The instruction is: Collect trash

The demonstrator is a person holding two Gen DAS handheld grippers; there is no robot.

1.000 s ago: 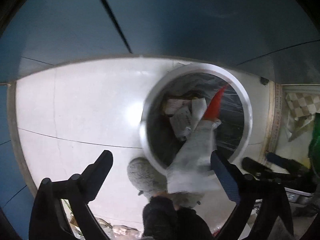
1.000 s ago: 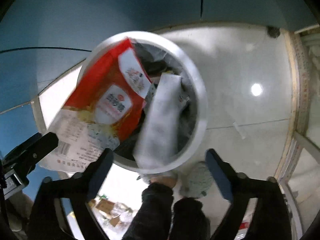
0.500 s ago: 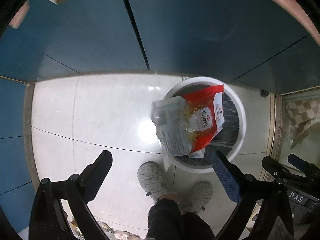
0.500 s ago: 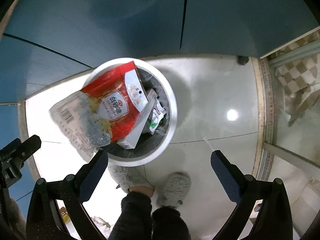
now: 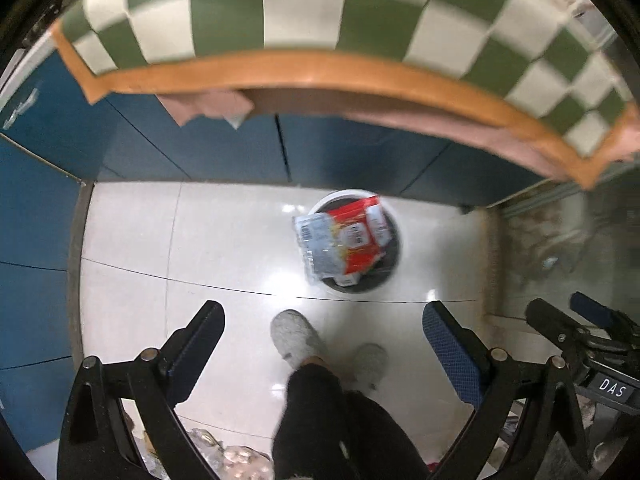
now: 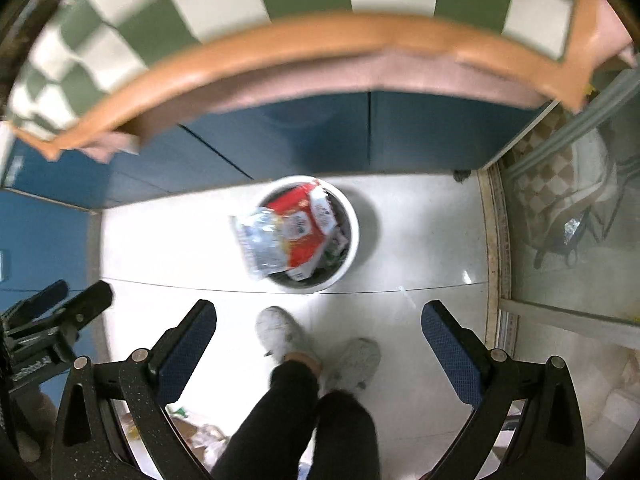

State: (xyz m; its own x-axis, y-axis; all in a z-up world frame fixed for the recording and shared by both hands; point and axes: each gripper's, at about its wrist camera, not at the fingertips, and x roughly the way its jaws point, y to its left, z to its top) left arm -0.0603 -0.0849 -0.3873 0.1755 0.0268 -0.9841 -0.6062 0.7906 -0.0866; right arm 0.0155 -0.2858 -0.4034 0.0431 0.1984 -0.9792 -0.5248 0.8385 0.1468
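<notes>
Both grippers point straight down, side by side. The left gripper (image 5: 322,344) has its jaws spread wide with nothing between them. The right gripper (image 6: 318,340) is likewise spread wide and empty. Below them show the person's dark-trousered legs (image 6: 304,420) and grey slippers (image 5: 296,338).

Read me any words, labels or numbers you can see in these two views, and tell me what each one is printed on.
"DAS": white letters on the body of the right gripper, seen at the edge of the left wrist view.
Red and clear snack bag on the white trash bin: white label and barcode, too blurred to read.
Left gripper body: pale lettering, too blurred to read.
</notes>
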